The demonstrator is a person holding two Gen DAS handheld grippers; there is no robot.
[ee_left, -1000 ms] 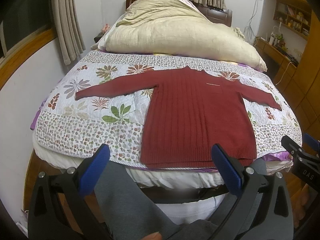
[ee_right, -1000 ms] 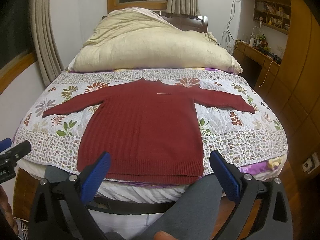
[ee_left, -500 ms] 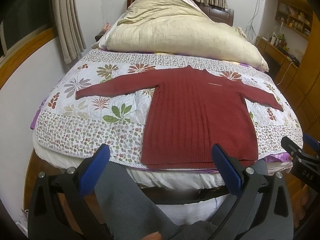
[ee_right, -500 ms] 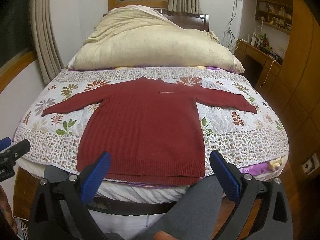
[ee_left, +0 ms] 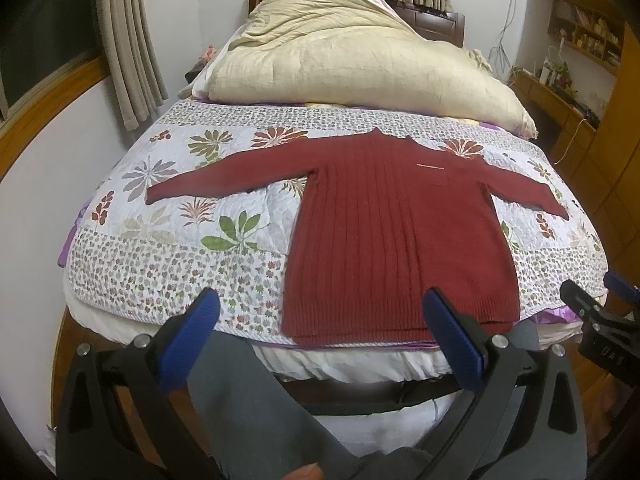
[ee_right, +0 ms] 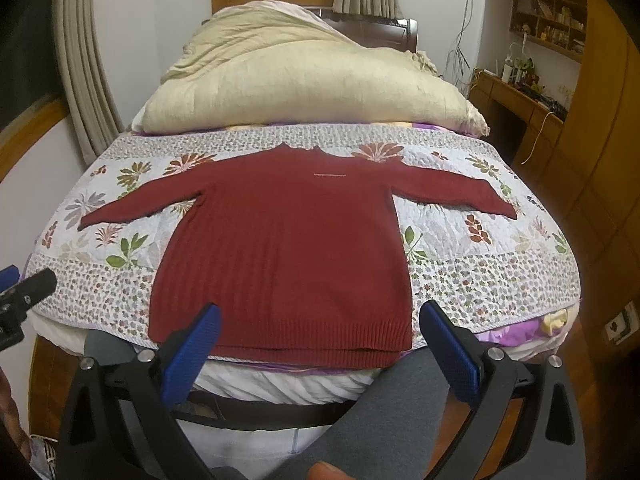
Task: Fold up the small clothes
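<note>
Little has been moved since before: both views are brought slightly closer. Left gripper (ee_left: 320,336) and right gripper (ee_right: 320,338) are held wide apart, empty. Dark red knitted sweater (ee_right: 284,252) is spread flat on flowered quilt (ee_right: 480,280), at 12 o'clock.

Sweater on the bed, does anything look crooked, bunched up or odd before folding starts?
Nothing stands out. The sweater lies flat on the quilt, both sleeves spread wide, hem at the bed's near edge. The left gripper and right gripper are open, clear of it.
</note>
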